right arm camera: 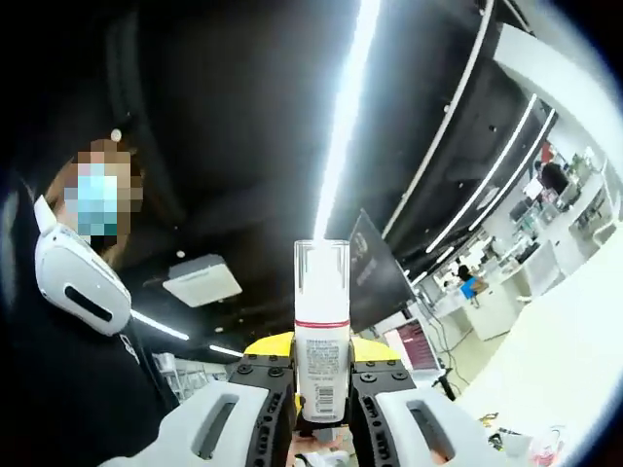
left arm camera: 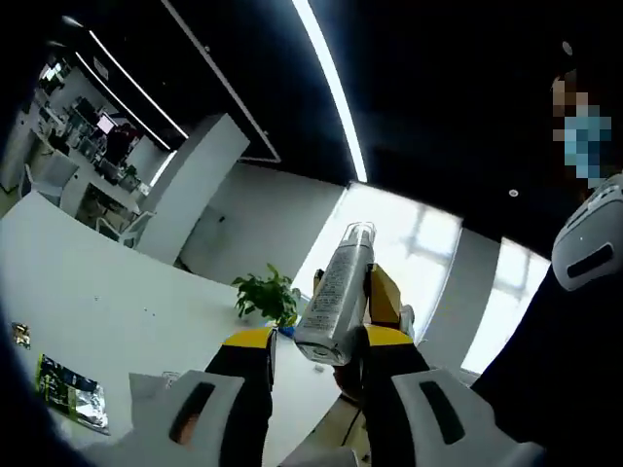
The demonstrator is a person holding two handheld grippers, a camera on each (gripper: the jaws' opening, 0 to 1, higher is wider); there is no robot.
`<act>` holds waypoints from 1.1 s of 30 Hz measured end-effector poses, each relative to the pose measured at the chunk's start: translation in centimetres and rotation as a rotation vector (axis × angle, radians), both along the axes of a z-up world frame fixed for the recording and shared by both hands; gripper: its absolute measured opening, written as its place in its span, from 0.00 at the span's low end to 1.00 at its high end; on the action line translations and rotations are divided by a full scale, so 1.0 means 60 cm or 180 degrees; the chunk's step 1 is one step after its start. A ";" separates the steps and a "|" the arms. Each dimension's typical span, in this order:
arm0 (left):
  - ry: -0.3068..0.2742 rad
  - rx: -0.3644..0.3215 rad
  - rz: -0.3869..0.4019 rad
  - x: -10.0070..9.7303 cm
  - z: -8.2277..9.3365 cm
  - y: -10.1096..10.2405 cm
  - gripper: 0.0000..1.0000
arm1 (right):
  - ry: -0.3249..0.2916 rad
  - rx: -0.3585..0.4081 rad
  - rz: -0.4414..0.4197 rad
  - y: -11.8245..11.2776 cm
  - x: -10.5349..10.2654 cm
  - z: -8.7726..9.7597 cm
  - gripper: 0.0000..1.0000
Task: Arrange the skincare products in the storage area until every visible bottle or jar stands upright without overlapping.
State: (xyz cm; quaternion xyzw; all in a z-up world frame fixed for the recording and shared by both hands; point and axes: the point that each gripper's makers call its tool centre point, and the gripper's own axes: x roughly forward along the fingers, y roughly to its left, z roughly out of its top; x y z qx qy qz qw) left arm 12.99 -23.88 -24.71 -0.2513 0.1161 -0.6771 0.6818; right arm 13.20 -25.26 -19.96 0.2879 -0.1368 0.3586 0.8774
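Between the yellow-tipped jaws of the left gripper [left arm camera: 316, 342], in the left gripper view, a slim silvery bottle [left arm camera: 334, 292] with a clear cap and fine print down its side is pinched near its base; it leans a little, cap pointing up toward the bright windows, and the jaws are closed in against its sides, lifted well above the table. Below and behind it spreads a white table [left arm camera: 88, 302], whose far edge carries a small green potted plant [left arm camera: 268, 295], while near the table's closer left edge lies a dark green foil packet [left arm camera: 68, 391] and, just beyond it, a tiny gold-coloured item too small to identify. A person's dark sleeve and a white armband device [left arm camera: 589, 243] fill the right side of that view. Held in the right gripper [right arm camera: 321, 389], in the right gripper view, is a white bottle [right arm camera: 322, 341] with a clear cap, a thin red band below the cap and printed text on its body; it stands straight along the jaws, which are drawn in tight on its lower part, with ceiling light strips behind it. A pale table edge [right arm camera: 565, 360] shows at the lower right, with small cluttered items near its corner too blurred to tell.
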 end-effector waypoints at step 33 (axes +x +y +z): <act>-0.0579 0.1374 0.0973 0.078 -0.202 0.092 0.87 | 0.0411 -0.0840 -0.0134 -0.002 0.019 -0.180 0.09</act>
